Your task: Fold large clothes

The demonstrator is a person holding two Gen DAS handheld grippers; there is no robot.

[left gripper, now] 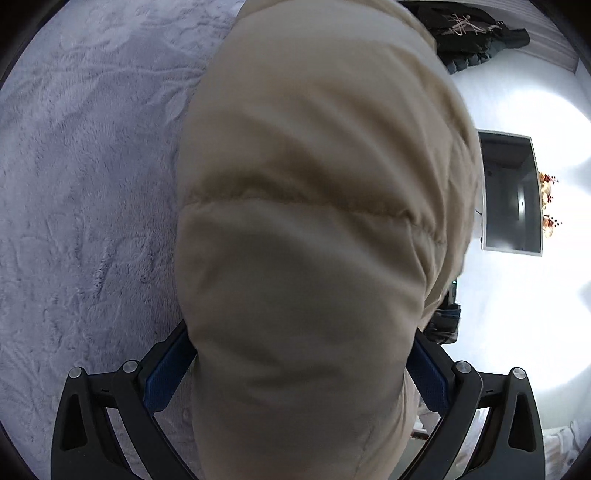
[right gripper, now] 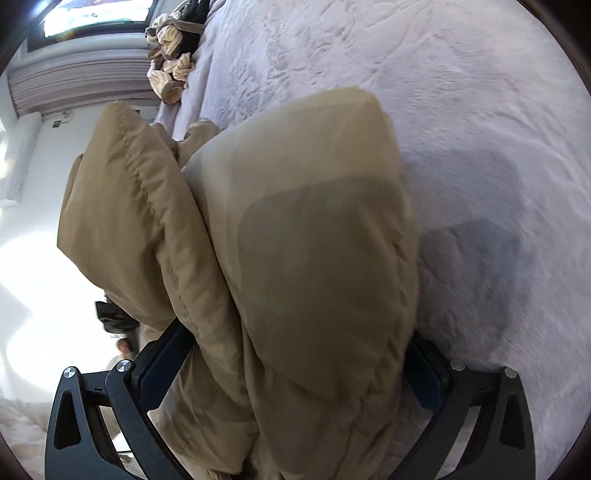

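Note:
A beige quilted puffer jacket (left gripper: 314, 221) fills the middle of the left wrist view. My left gripper (left gripper: 301, 373) is shut on a thick padded part of it, which bulges between the blue pads (left gripper: 168, 373). In the right wrist view the same jacket (right gripper: 303, 258) is bunched in thick folds. My right gripper (right gripper: 291, 373) is shut on it, with a stitched hem (right gripper: 129, 155) sticking out to the left. Both fingertips are hidden by the fabric. The jacket is lifted above a lavender plush bedspread (right gripper: 480, 110).
The bedspread (left gripper: 81, 184) covers the left of the left wrist view. A wall-mounted screen (left gripper: 511, 192) and a dark garment (left gripper: 476, 40) show beyond the bed. A pile of striped and dark clothes (right gripper: 173, 48) lies at the bed's far edge by a window (right gripper: 96, 14).

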